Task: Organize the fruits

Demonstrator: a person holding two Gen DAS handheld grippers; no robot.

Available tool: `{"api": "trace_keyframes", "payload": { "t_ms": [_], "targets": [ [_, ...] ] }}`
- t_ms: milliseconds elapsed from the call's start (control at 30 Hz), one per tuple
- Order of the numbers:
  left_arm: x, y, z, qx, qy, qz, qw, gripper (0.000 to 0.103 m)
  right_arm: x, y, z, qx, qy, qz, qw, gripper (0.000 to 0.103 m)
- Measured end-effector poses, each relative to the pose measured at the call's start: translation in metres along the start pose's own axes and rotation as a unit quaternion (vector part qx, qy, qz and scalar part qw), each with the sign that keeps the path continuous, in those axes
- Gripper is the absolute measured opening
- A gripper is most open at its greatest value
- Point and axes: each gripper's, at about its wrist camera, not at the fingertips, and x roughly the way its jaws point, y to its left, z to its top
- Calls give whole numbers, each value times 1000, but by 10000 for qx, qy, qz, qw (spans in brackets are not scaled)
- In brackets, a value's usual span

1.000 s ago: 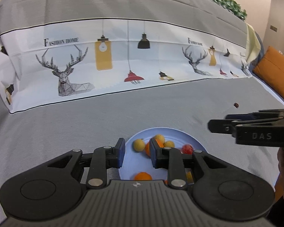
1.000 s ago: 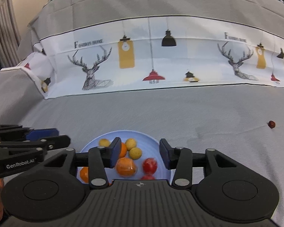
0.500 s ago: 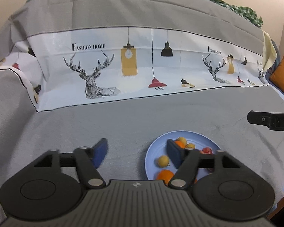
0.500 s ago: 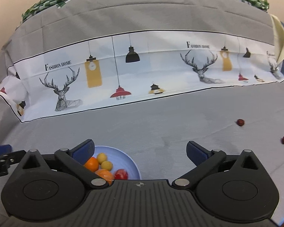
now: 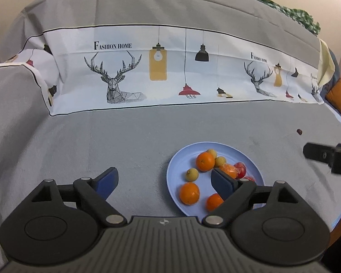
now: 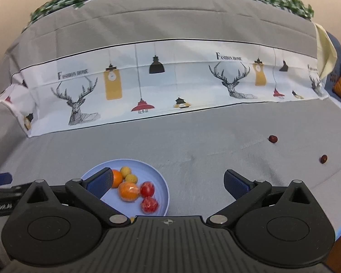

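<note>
A light-blue plate [image 5: 177, 173] sits on the grey cloth [image 5: 125, 141] and carries the fruit: in the left wrist view, 3 oranges [image 5: 205, 161], 3 small yellow fruits [image 5: 191, 174], 1 wrapped orange fruit [image 5: 230, 168] and 2 red fruits [image 5: 240, 168], the last partly hidden behind a gripper finger. 2 small dark red fruits [image 6: 272, 138] lie loose on the cloth well apart from the plate, off to its right. The left gripper [image 5: 163, 182] has just been opening and its jaws stand wide, nothing between them but bare cloth and the plate's left edge. The right gripper [image 6: 168, 179] also has just been opening, its jaws spread as far as they go and empty, over cloth just right of the plate. The plate's near rim is cut off by each gripper body. Behind runs a white printed band [image 6: 170, 79] with 2 full deer and hanging lamps.
</note>
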Motion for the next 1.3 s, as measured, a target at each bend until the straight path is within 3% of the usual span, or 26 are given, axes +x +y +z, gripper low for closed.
{"api": "trace_keyframes", "payload": {
  "t_ms": [233, 300, 333, 700, 1300],
  "targets": [
    [-4, -4, -8, -81, 218, 216, 9995, 93, -12, 5, -7, -7, 162, 27, 9999, 102],
    [-5, -5, -12, -138, 379, 353, 9986, 103, -12, 9, -8, -125, 189, 70, 9997, 102],
    [-4, -5, -15, -176, 456, 386, 9981, 103, -11, 11, -9, -195, 207, 54, 9996, 102],
    [21, -8, -23, -292, 1181, 277, 9922, 103, 13, 28, -12, -455, 653, -4, 9968, 102],
    [22, -11, -23, -162, 1180, 375, 9922, 103, 16, 30, -15, -590, 711, -8, 9957, 102]
  ]
}}
